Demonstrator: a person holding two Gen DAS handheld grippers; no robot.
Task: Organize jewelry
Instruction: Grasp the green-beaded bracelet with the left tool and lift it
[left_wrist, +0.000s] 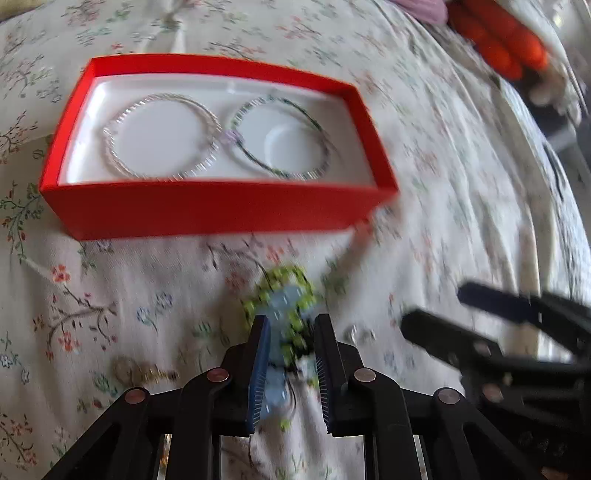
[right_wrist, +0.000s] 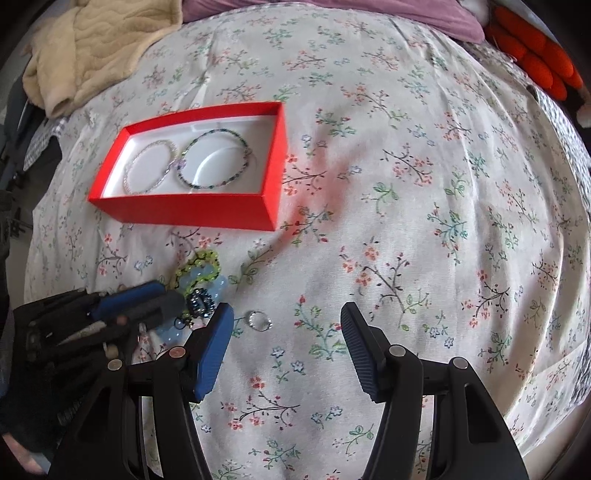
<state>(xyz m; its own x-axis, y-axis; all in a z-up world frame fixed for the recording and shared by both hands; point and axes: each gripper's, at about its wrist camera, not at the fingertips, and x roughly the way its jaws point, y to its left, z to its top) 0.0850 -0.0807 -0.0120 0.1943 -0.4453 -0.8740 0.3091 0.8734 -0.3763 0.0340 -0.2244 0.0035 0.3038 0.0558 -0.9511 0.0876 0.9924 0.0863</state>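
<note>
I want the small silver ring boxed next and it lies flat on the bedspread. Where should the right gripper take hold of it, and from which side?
Come straight down from above with the right gripper, its jaws open. The silver ring lies flat on the soft bedspread, so no edge stands up: straddle the band across its width and pinch the outer rim, probably pressing slightly into the fabric. Approach from the right, away from the bead pile.

Box (right_wrist: 192, 212) red outside, white lining. Bedsheet (right_wrist: 406, 221) off-white, small floral print: pink, blue, green sprigs on dark twigs. Left bangle (left_wrist: 162, 136) silver; right bangle (left_wrist: 280, 136) dark green beads. Bead cluster (left_wrist: 288, 310) lime green plus pale blue. Gripper pads (right_wrist: 216, 350) blue, frames black. Blanket (right_wrist: 92, 48) cream. Pillow (right_wrist: 524, 40) orange.
</note>
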